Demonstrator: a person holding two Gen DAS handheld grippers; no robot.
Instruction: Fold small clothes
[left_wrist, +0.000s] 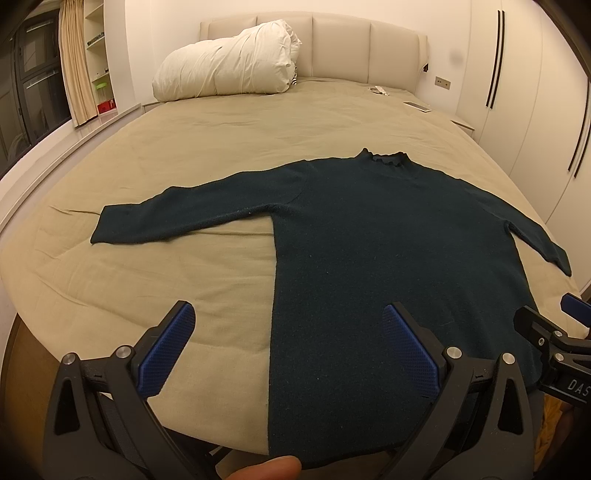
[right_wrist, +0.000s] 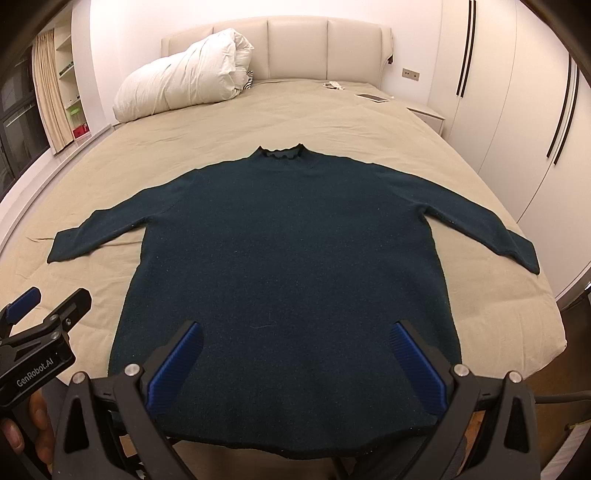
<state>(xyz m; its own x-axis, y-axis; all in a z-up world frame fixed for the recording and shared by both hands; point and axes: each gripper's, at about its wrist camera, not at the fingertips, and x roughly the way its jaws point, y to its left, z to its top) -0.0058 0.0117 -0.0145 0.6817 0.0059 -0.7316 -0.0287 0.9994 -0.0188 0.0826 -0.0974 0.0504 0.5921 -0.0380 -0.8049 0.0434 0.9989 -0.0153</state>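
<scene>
A dark teal long-sleeved sweater (left_wrist: 388, 240) lies flat on the bed, collar far, hem at the near edge, both sleeves spread out; it also shows in the right wrist view (right_wrist: 288, 251). My left gripper (left_wrist: 290, 314) is open and empty, hovering above the sweater's left side edge near the hem. My right gripper (right_wrist: 295, 332) is open and empty, hovering above the lower middle of the sweater. The left gripper also shows at the left of the right wrist view (right_wrist: 48, 306); the right gripper shows at the right edge of the left wrist view (left_wrist: 550, 321).
The bed (left_wrist: 166, 147) has a beige cover. A rolled white duvet (left_wrist: 225, 62) lies by the padded headboard (right_wrist: 295, 48). A phone (right_wrist: 372, 97) and a small item (right_wrist: 333, 85) lie at the far right. Wardrobes (right_wrist: 517, 110) stand on the right, shelves (left_wrist: 98, 55) on the left.
</scene>
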